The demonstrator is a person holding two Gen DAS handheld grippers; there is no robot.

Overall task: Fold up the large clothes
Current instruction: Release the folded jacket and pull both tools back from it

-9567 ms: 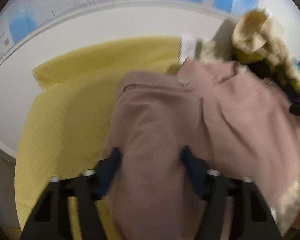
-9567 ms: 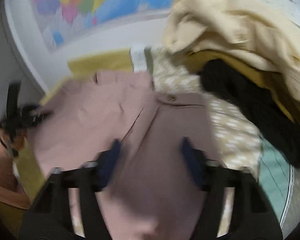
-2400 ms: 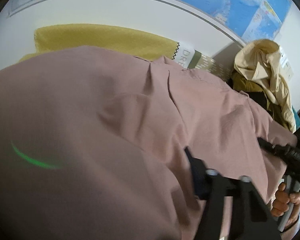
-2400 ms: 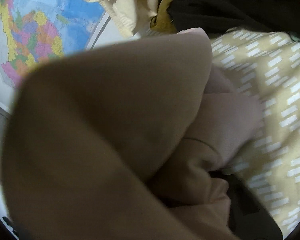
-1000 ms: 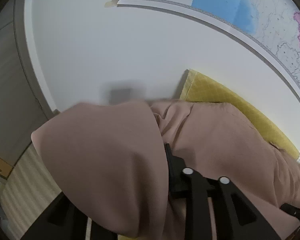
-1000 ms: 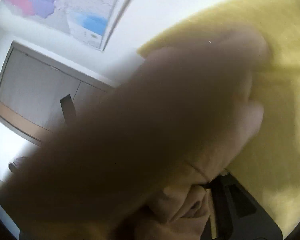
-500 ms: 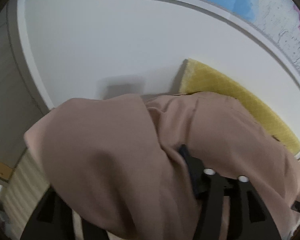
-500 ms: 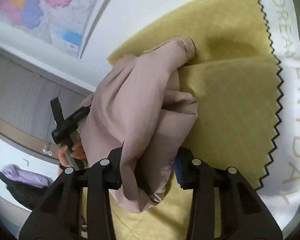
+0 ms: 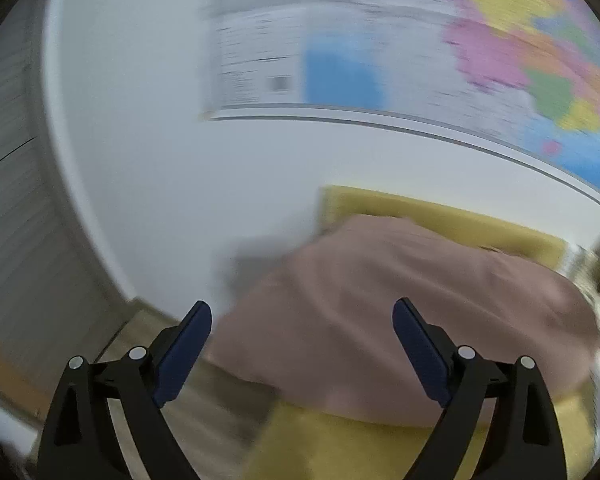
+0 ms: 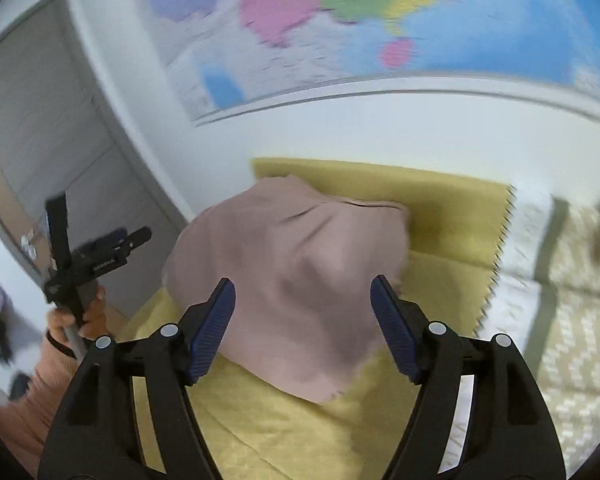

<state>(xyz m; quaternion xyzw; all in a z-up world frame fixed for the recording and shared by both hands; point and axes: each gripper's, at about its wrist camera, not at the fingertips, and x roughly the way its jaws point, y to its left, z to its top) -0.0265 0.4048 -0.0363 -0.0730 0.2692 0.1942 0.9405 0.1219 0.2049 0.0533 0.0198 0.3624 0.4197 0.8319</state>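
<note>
Right wrist view is showing the pink garment (image 10: 292,264) lying bunched on the yellow cloth (image 10: 452,216). Both the right gripper (image 10: 303,312) and left gripper (image 9: 302,344) are opening, holding nothing. Loose folds might be slumping apart.

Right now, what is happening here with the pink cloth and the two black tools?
A person is folding a large dusty-pink garment on a mustard-yellow blanket, with a black two-finger gripper in each hand. The garment lies in a loose folded heap. The left gripper and the right gripper are both opening, and neither holds any cloth: the garment lies beyond their blue pads. In the right wrist view, the person's hand holds the left gripper beside the blanket. A coloured wall map hangs behind.
</note>
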